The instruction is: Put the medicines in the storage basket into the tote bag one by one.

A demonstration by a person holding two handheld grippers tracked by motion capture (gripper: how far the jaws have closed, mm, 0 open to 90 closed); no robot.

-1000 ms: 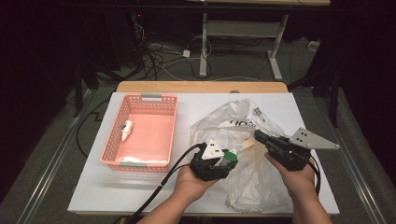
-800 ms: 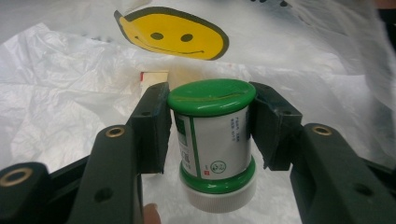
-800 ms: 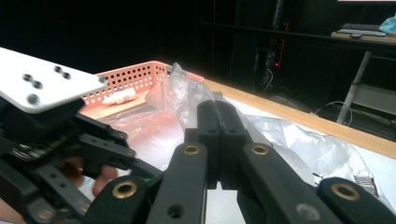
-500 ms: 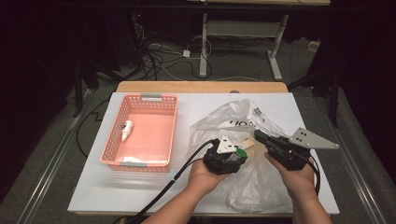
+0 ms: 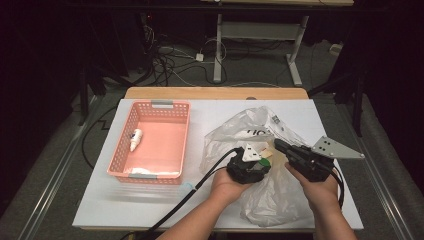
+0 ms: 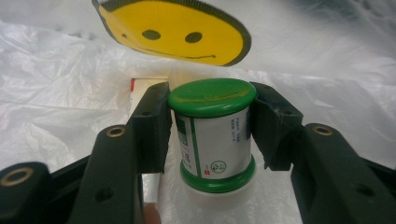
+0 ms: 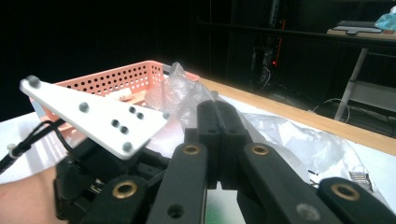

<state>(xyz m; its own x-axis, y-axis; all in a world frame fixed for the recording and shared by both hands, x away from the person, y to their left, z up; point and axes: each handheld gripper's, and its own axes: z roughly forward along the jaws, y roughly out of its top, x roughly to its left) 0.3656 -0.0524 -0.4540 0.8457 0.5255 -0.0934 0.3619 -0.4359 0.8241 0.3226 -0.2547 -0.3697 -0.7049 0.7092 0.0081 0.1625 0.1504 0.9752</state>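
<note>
The green-lidded jar point(image 6: 212, 135) stands upright between the jaws of our left claw point(image 6: 210, 126), pinched at both sides, its long axis crosswise to them, over the plastic bag point(image 5: 265, 150) on the desk point(image 5: 150, 205). Just to its right sits our right claw point(image 7: 217, 135), pressed together (holding nothing), so the left is nearer.

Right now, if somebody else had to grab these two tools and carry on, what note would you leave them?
Left gripper: shut on the green-capped jar, inside the clear plastic bag.
Right gripper: shut, pinching the bag's edge, it seems.
Pink basket: at the table's left, holding a small white bottle.
Done: jar gripped.
Left: probably lift the jar out and set it in the basket.
</note>
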